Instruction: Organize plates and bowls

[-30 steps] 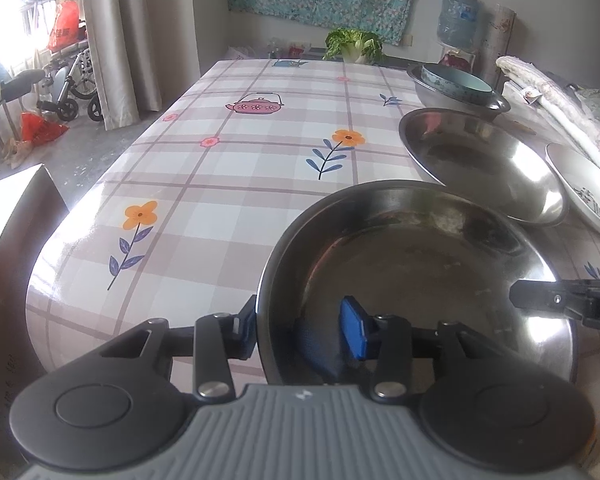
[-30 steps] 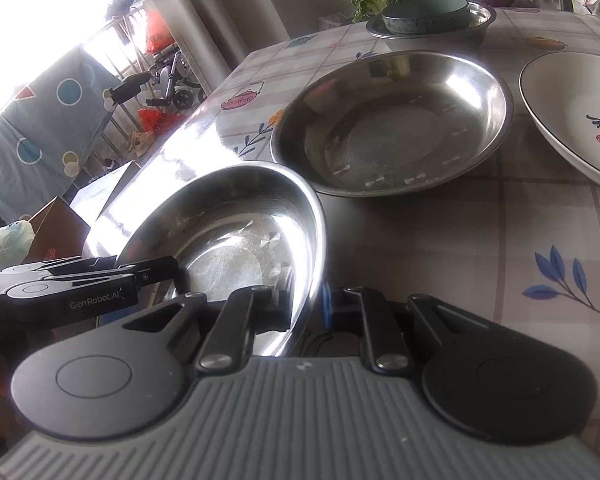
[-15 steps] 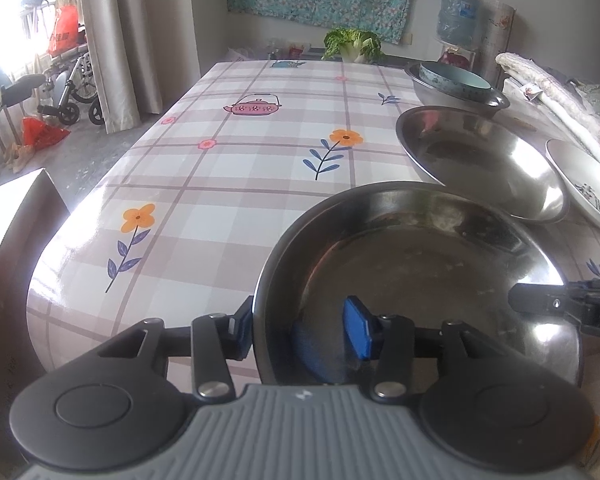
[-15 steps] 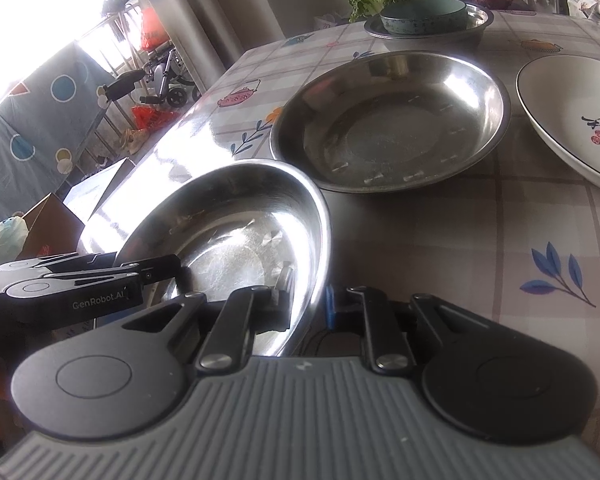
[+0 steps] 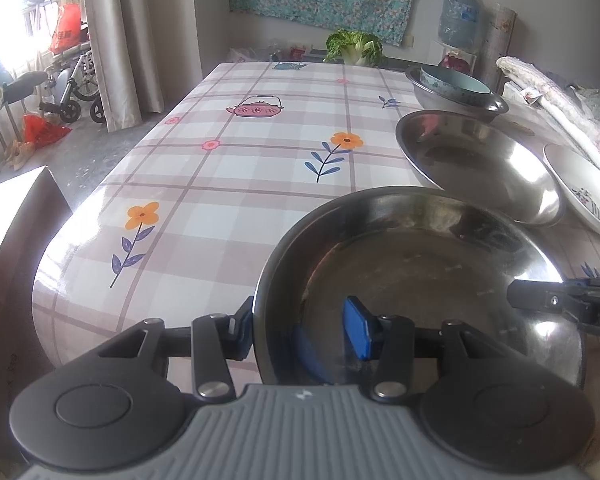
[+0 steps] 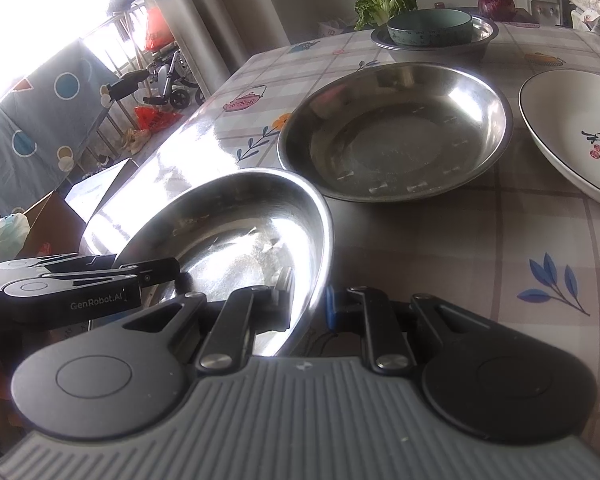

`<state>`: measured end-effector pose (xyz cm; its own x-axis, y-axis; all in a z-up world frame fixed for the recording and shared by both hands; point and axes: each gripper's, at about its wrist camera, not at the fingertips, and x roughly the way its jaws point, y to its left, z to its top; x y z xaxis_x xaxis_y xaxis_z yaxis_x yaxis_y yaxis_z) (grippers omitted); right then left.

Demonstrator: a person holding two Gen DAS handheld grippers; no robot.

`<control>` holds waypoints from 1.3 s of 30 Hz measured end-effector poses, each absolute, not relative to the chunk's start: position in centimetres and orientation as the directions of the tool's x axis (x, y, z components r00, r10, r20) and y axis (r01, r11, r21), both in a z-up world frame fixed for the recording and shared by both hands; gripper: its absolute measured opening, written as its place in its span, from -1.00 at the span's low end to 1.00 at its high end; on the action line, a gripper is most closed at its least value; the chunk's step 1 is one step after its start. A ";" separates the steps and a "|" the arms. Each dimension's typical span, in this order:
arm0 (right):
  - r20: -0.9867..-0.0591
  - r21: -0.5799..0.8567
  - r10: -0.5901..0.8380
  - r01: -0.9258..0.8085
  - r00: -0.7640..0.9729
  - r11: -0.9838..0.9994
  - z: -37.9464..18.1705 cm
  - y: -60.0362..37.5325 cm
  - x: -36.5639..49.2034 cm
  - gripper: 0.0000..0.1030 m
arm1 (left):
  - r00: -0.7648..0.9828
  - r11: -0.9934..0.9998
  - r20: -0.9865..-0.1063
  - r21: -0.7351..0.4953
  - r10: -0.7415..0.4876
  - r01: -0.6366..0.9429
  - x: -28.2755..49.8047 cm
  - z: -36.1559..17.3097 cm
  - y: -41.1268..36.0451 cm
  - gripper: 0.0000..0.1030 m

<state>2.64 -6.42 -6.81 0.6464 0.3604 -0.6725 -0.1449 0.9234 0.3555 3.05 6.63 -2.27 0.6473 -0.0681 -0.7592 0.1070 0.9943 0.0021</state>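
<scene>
A steel plate (image 5: 420,268) is held over the near end of the table; it also shows in the right wrist view (image 6: 236,236). My left gripper (image 5: 300,328) is shut on its left rim. My right gripper (image 6: 310,304) is shut on its right rim and shows in the left wrist view (image 5: 556,300). A second steel plate (image 6: 396,132) lies on the table just beyond. A white ceramic plate (image 6: 572,132) with a red and black print lies to its right. A teal bowl (image 6: 430,26) sits inside a steel bowl (image 6: 484,36) further back.
The table has a plaid floral cloth (image 5: 236,168). A cabbage (image 5: 354,46) and a red onion (image 6: 496,4) lie at the far end. Rolled fabric (image 5: 556,100) lies along the right edge. A cardboard box (image 6: 48,216) and a wheelchair (image 5: 72,88) stand on the floor to the left.
Both grippers and the held steel plate have shifted slightly; the far steel plate looks a little further off. The grips have not changed.
</scene>
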 end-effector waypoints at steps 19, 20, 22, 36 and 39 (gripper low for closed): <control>-0.662 0.352 0.366 -0.159 0.654 0.922 -6.6 -6.3 2.4 -0.70 | 0.667 0.995 -0.742 0.007 -0.064 0.103 2.8 -1.5 6.9 -0.10; -0.662 0.352 0.365 -0.159 0.654 0.922 -6.6 -6.3 2.4 -0.70 | 0.669 0.995 -0.740 0.006 -0.065 0.103 2.7 -1.5 7.0 -0.10; -0.661 0.352 0.366 -0.160 0.656 0.922 -6.5 -6.3 2.3 -0.70 | 0.672 0.995 -0.738 0.006 -0.065 0.103 2.7 -1.4 7.0 -0.10; -0.649 0.351 0.363 -0.161 0.668 0.923 -6.1 -6.4 1.9 -0.70 | 0.686 0.994 -0.724 0.006 -0.068 0.106 2.1 -0.9 6.9 -0.10; -0.644 0.349 0.363 -0.163 0.674 0.923 -5.9 -6.4 1.7 -0.70 | 0.691 0.994 -0.720 0.006 -0.069 0.106 1.9 -0.7 6.9 -0.10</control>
<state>1.75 -6.42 -5.95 0.6737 0.3628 -0.6438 -0.1635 0.9228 0.3489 1.95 6.91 -0.69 0.6908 -0.0690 -0.7197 0.1056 0.9944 0.0060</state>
